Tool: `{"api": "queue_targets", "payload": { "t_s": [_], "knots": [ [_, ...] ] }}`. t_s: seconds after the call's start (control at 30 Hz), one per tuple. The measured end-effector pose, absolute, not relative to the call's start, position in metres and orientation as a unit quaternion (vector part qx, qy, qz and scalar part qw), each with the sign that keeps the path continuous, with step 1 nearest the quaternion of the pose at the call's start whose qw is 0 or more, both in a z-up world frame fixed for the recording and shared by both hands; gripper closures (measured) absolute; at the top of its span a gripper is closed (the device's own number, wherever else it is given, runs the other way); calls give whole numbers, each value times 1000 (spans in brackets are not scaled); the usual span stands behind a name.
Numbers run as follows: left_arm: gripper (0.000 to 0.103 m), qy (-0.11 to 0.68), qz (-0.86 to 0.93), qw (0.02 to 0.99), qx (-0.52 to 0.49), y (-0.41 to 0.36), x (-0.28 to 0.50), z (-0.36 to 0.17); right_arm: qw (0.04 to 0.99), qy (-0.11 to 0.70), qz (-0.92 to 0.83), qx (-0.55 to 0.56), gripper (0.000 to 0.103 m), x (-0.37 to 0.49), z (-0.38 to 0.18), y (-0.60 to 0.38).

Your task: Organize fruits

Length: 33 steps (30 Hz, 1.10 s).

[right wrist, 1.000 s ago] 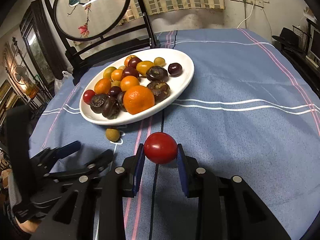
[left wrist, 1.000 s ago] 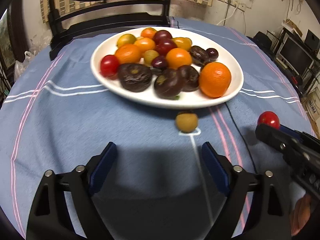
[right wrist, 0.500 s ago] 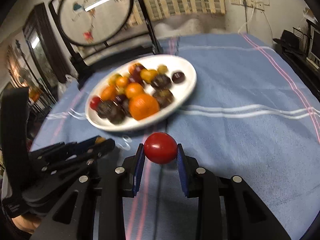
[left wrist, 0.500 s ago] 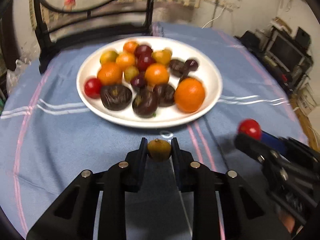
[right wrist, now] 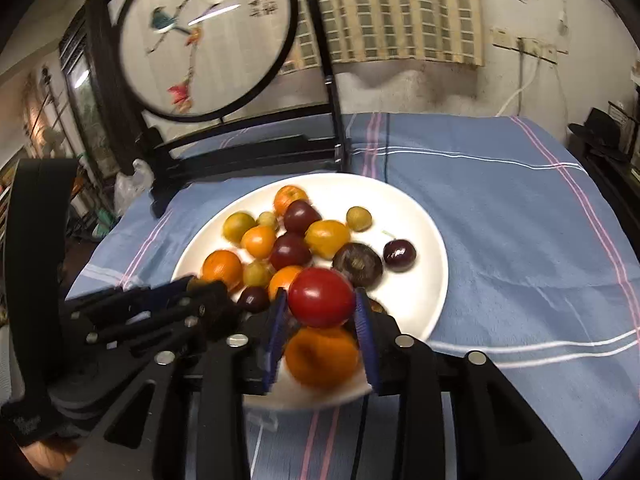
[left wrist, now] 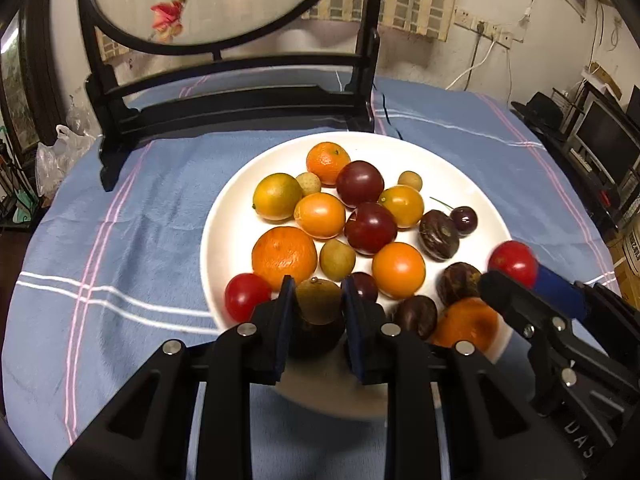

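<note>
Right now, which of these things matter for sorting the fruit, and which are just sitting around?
Part of the job:
- white plate of fruit
- small brown fruit in left gripper
- red tomato in right gripper

Just lying about:
- round embroidered screen
- blue tablecloth

The near rim of the plate (right wrist: 352,398) was blurry and partly hidden behind the right hand-held gripper (right wrist: 320,322). The big orange (right wrist: 322,356) under it looked smeared. In the left view, a dark fruit (left wrist: 314,340) sat mostly hidden behind the left hand-held gripper (left wrist: 316,308). The round picture frame (left wrist: 216,4) was cut off at the top.
</note>
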<state>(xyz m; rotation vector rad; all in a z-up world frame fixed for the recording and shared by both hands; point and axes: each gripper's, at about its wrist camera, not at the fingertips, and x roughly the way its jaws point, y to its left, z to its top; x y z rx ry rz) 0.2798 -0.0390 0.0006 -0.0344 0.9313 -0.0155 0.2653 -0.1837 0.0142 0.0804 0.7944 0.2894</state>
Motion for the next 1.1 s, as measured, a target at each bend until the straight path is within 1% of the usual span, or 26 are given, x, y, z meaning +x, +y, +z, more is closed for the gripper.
{"api": "queue_targets", "payload": {
  "t_s": [0.03, 0.07, 0.13, 0.2, 0.3, 0.37, 0.4, 0.47, 0.67, 0.8, 0.83, 0.9, 0.97, 1.03, 1.1],
  "knots": [
    [64, 450, 5, 893, -14, -39, 281, 0, 913, 385, 132, 46, 53, 267, 14, -186],
    [46, 449, 13, 893, -16, -37, 279, 1, 914, 382, 129, 52, 52, 267, 14, -188],
    [31, 437, 20, 899, -21, -34, 273, 4, 913, 381, 134, 64, 50, 263, 15, -192],
    [28, 428, 24, 903, -17, -32, 265, 8, 913, 380, 135, 64, 49, 255, 17, -195],
    [26, 433, 25, 901, -17, -32, 254, 9, 915, 377, 133, 56, 41, 238, 20, -197],
    [17, 431, 29, 902, -17, -32, 242, 11, 914, 379, 132, 52, 33, 228, 20, -198],
    [15, 428, 34, 903, -13, -31, 238, 12, 914, 382, 128, 50, 27, 221, 19, -199],
    [5, 419, 41, 907, -2, -32, 222, 15, 912, 387, 126, 49, 26, 211, 18, -201],
    [5, 398, 30, 917, -15, -28, 182, 20, 915, 383, 123, 31, 26, 175, 16, -203],
    [5, 408, 17, 912, -29, -26, 167, 19, 914, 384, 124, 34, 25, 157, 16, -207],
    [5, 409, 16, 912, -26, -26, 164, 19, 914, 385, 122, 33, 20, 153, 16, -208],
    [5, 407, 16, 913, -15, -28, 157, 18, 914, 387, 115, 33, 14, 148, 15, -211],
    [5, 409, 21, 913, -2, -30, 149, 15, 912, 394, 110, 32, 13, 145, 12, -214],
    [5, 408, 25, 913, 0, -29, 143, 12, 910, 400, 106, 31, 7, 143, 9, -216],
    [5, 410, 24, 912, 2, -27, 137, 9, 906, 411, 98, 22, 7, 141, 3, -216]
  ]
}}
